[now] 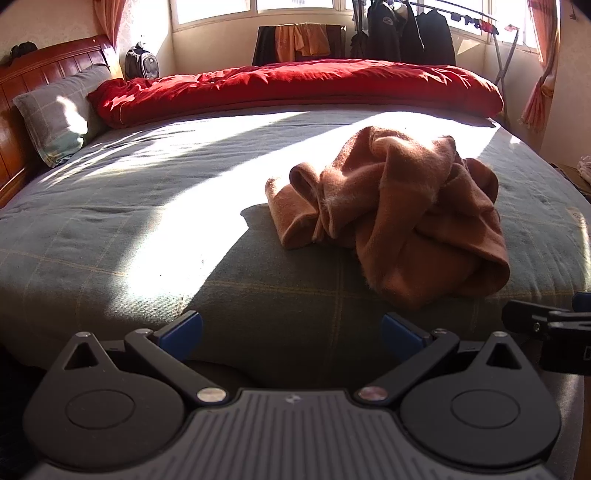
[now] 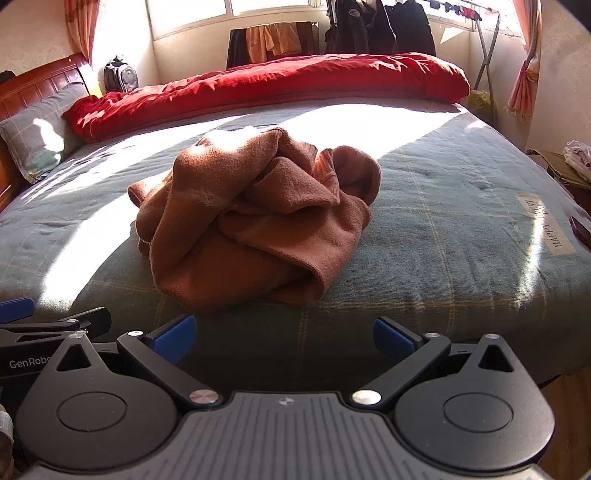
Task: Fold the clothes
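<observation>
A crumpled rust-brown garment lies in a heap on the grey-green checked bed cover, close to the near edge. My left gripper hangs open in front of the bed edge, to the left of the heap and short of it, nothing between its blue pads. My right gripper is open too, just below the heap's near side, also holding nothing. Each gripper shows at the edge of the other's view: the right one, the left one.
A rolled red quilt lies across the far side of the bed. A grey pillow rests against the wooden headboard at left. Hanging clothes on a rack stand by the window. A small table with items is at right.
</observation>
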Available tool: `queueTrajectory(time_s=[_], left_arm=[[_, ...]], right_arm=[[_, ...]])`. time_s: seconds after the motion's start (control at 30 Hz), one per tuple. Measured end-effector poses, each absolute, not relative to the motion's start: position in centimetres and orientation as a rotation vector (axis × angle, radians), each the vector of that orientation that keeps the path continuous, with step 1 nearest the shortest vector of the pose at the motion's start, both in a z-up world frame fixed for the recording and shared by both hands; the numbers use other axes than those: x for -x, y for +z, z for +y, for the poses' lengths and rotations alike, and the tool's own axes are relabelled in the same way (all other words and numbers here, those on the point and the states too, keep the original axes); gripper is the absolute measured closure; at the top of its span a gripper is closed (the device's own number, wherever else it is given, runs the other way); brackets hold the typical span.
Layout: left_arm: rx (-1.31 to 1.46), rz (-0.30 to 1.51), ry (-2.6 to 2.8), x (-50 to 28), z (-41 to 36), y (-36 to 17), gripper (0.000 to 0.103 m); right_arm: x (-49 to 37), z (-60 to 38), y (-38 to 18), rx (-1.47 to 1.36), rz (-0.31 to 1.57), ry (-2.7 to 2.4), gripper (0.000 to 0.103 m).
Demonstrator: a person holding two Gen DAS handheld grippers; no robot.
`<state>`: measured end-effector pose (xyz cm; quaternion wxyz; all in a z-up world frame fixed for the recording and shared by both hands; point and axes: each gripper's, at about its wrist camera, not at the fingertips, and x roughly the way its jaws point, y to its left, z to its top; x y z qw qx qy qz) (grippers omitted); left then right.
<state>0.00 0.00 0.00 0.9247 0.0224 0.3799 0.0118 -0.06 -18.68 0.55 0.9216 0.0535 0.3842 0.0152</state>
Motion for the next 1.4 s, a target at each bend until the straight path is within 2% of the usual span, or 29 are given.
queueTrajectory(time_s=[1.4], left_arm=[[-0.019, 0.767, 0.001, 0.45, 0.01, -0.29, 0.0]], right_arm=[[0.38, -19.03, 0.62, -0.126, 0.776, 0.021, 0.0]])
